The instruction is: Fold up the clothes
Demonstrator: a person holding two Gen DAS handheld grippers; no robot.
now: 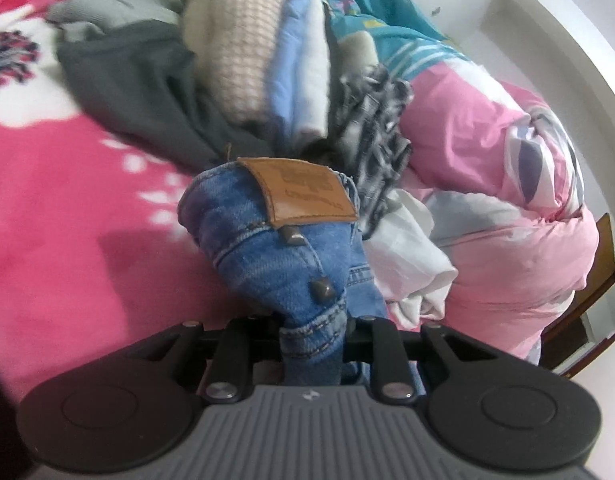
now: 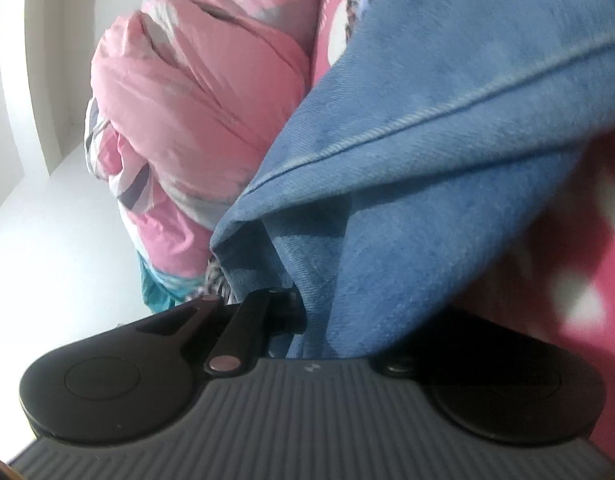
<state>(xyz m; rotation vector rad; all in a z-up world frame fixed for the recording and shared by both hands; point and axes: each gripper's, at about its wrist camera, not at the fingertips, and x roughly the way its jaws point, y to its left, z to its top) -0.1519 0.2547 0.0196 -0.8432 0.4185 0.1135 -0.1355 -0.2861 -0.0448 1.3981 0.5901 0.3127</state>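
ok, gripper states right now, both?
Left gripper: closed on the jeans at the waistband.
Right gripper: closed on the jeans' blue denim.

A brown leather patch (image 1: 303,191) is sitting on the waistband of the blue jeans (image 1: 267,248), just ahead of the left gripper (image 1: 313,328), whose jaws are pinching the denim. The patch is carrying stamped lettering and a mark, but the print is showing too blurred and small to be read. In the right wrist view, nothing ahead of the gripper is showing any text, label, number or sign.
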